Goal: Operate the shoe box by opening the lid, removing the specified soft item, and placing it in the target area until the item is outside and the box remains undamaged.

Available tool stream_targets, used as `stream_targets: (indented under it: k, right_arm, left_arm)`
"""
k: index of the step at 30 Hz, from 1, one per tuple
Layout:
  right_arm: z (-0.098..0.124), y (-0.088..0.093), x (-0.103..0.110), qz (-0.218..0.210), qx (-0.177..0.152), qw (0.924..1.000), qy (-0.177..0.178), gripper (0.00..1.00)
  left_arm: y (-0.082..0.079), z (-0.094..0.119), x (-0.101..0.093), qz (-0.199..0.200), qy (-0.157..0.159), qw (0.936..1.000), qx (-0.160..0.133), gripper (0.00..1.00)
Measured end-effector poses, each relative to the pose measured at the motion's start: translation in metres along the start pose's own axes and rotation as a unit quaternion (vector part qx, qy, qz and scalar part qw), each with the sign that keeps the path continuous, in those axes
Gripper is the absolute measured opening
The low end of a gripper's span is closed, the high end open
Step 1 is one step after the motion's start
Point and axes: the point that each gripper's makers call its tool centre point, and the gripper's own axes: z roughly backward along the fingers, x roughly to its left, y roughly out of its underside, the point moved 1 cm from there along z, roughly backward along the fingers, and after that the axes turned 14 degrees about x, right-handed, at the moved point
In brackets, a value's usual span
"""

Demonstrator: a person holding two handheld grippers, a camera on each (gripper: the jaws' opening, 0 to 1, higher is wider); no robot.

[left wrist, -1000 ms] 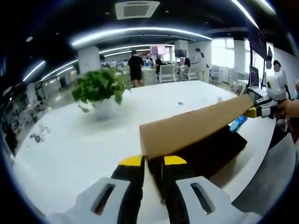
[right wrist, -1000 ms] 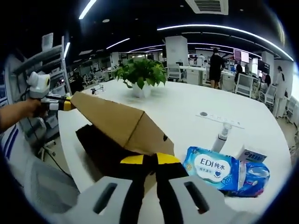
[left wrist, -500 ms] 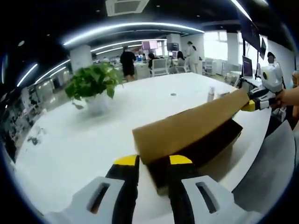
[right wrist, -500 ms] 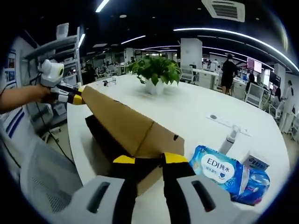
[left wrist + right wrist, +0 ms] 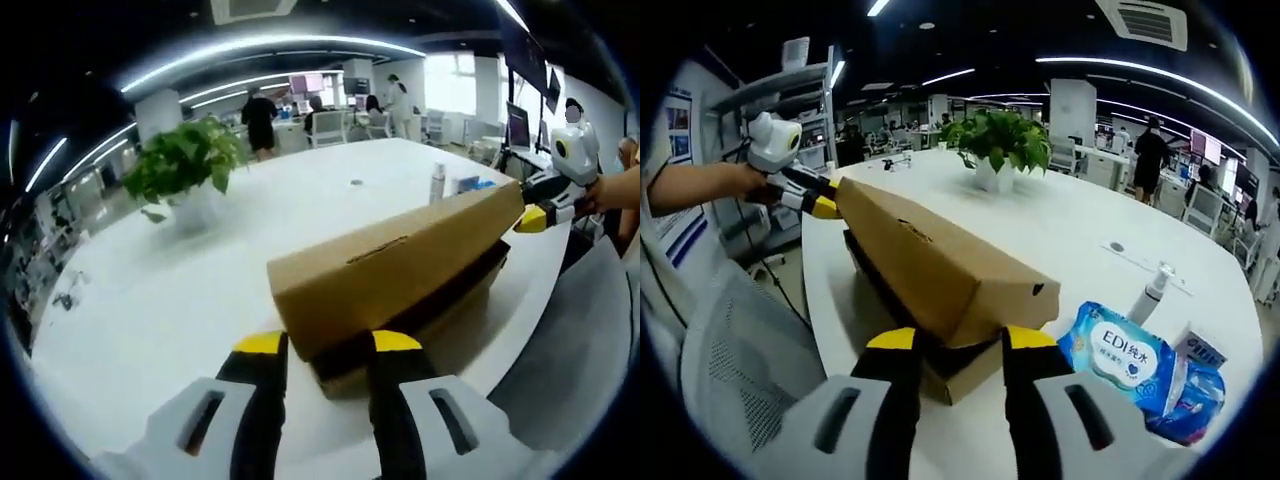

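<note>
You have the cardboard lid [image 5: 400, 265] raised off the shoe box [image 5: 940, 375] by its two ends, and the box sits on the white bench [image 5: 200, 260] near its front edge. Your left hand-held gripper [image 5: 322, 345] holds the near corner of the lid, jaws a little apart with the cardboard end between them; your right hand-held gripper [image 5: 955, 340] does the same at the opposite end, its yellow tips either side of the lid's end panel. From these views it looks like a light pinch on the lid at both ends, though I cannot tell how firmly the pads bite.

The step in hand is lifting the lid clear. Raise both ends at the same rate so the lid stays level and does not rack or crease at the corners. Keep the pull straight up from the dark interior below it before you carry it sideways. The soft item inside is hidden, so do not reach in until the lid is set down.

On the far side lie a blue wet-wipe pack [image 5: 1120, 350] and a small spray bottle [image 5: 1150, 290], with a potted plant [image 5: 185, 165] further back; choose a bare patch of bench for the lid
</note>
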Motion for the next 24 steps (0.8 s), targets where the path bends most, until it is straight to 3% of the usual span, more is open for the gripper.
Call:
stream_targets:
  k: [9, 24]
  right_arm:
    - [-0.003, 0.006, 0.007, -0.007, 0.003, 0.9997, -0.024, 0.37]
    - [-0.011, 0.019, 0.009, -0.047, 0.017, 0.9978, -0.044, 0.34]
  left_arm:
    - [0.008, -0.004, -0.005, -0.003, 0.016, 0.9998, 0.013, 0.34]
    - [0.024, -0.013, -0.012, -0.006, 0.047, 0.9982, 0.037, 0.38]
